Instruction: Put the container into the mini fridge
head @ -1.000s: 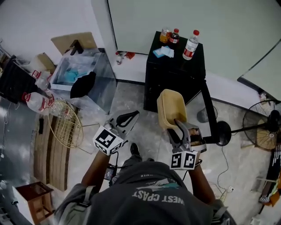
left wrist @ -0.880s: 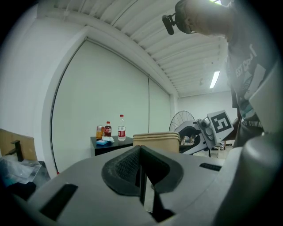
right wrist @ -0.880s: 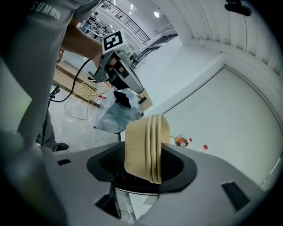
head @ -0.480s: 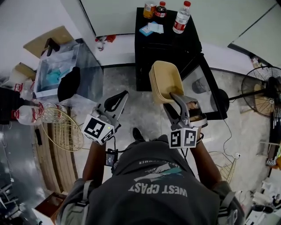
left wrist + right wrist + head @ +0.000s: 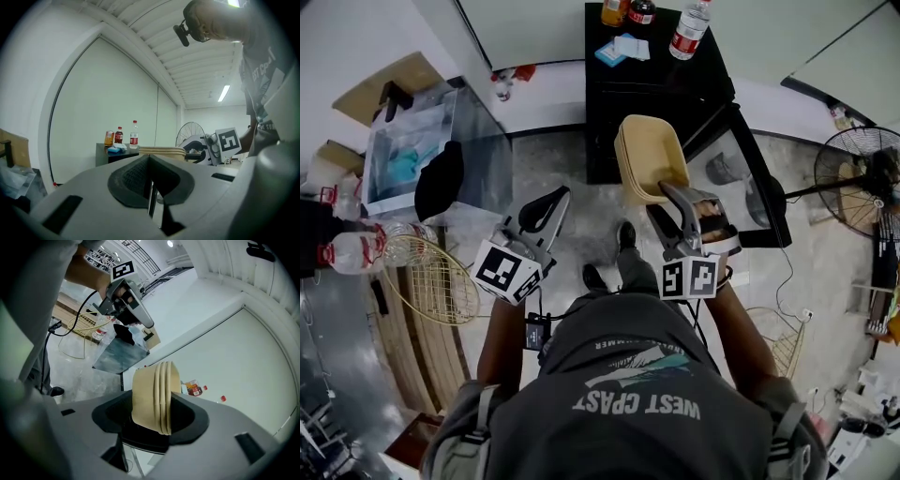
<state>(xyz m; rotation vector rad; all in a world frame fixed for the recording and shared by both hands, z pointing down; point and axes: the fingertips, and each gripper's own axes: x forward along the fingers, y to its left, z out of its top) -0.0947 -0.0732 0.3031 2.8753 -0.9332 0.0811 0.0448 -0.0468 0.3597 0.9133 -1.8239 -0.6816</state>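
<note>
Currently, the right gripper (image 5: 667, 199) clamps one end of the tan container (image 5: 649, 157), which hangs in the air before the black mini fridge (image 5: 661, 89), beside its open door (image 5: 741, 173). Left gripper (image 5: 546, 204): jaws together, empty. Likely hazards: held by one edge only, the container may pivot or slip; its far rim may strike the door or fridge frame on entry.
</note>
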